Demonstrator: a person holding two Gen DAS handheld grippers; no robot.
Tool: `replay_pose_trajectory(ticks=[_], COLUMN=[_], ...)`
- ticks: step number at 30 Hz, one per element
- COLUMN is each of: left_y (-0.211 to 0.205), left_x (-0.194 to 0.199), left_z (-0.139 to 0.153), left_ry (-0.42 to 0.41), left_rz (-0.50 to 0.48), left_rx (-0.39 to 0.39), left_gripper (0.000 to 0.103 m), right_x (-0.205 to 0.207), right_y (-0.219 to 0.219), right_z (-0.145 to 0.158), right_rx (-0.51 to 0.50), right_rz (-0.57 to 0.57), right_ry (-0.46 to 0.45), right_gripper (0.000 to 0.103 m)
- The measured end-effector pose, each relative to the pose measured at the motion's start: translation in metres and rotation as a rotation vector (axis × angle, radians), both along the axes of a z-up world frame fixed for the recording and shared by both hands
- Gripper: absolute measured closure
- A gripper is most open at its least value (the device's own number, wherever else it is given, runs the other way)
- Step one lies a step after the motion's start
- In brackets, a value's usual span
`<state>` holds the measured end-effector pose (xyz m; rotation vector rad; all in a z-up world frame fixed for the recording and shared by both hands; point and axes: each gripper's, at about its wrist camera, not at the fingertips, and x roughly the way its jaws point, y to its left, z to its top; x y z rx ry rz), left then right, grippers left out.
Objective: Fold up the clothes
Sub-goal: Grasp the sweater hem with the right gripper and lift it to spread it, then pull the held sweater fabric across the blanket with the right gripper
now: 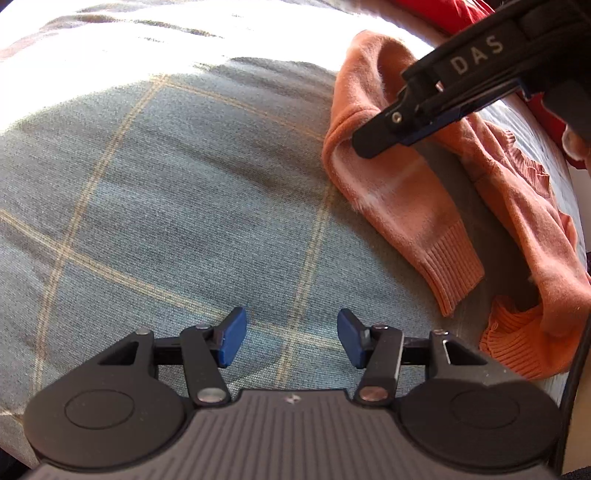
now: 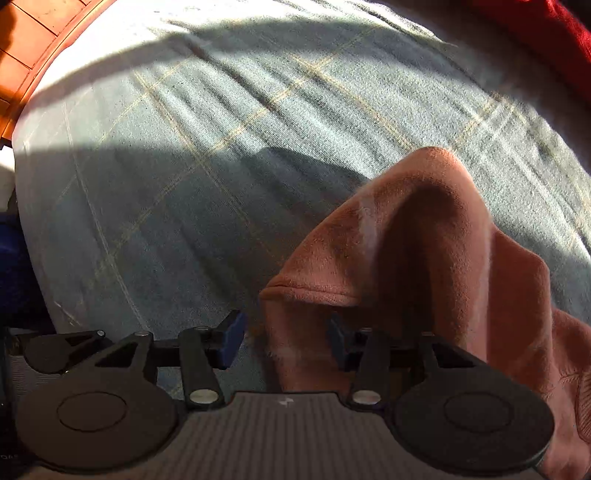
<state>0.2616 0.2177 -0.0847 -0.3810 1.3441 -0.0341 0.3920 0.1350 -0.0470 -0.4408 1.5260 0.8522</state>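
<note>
Left wrist view gives you the biggest thing: one bedspread (image 1: 155, 177), grey-blue with thin tan check lines, carrying everything and lit hard along its far edge; you have a broad bare stretch of it under your left tool, which looks like the room kept for laying the garment flat. One red cloth (image 1: 443, 11) sits at the far right corner, partly out of shot, so what it is I can't say. One orange sweater (image 1: 424, 206) lies bunched along the right edge of the bedspread; two ribbed bands show, one a cuff on the sleeve pointing toward you, the other near the lower right, cuff or hem I can't tell.

Right gripper (image 1: 364, 146) reaches in from the upper right with its tip pressed into a raised fold; from its own camera the right gripper (image 2: 286, 341) has sweater cloth (image 2: 424, 258) draped between and over its two blue pads, yet the pads stand well apart, so it looks spread wide with the fabric hanging across it and not pinched; my guess is you're lifting or dragging the fold toward the open middle.

Left gripper (image 1: 291, 339) hovers above bare bedspread near the near edge, two blue pads wide apart, holding nothing; ready, I'd judge, for the cuff.
</note>
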Motion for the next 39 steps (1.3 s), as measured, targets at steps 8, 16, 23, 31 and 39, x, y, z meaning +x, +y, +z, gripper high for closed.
replay_pose_trajectory(ticks=[8,16,23,31,39], left_y=[0.000,-0.010,-0.036,-0.059,-0.074], left_x=[-0.003,0.000,0.014,0.042,0.047], left_z=[0.000,0.005,0.015,0.021,0.028], left_ry=[0.005,-0.003,-0.040,-0.108,-0.105], left_rz=[0.013,-0.004,-0.086,-0.191,-0.232], left_rx=[0.002,0.010,0.014,-0.006,-0.019], left_gripper=[0.049,0.049,0.049,0.049,0.049], right_x=[0.015,0.022,0.047,0.076,0.075], right_y=[-0.002,-0.050,-0.120,-0.197,-0.227], right_z=[-0.012,0.020,0.046,0.030,0.055], right_rx=[0.071,0.070,0.019,-0.096,-0.116], right_rz=[-0.207,-0.176,-0.230,-0.341,-0.383], right_ry=[0.012,-0.101,-0.186,-0.240,-0.262], right_gripper=[0.067,0.095,0.094,0.089,0.080])
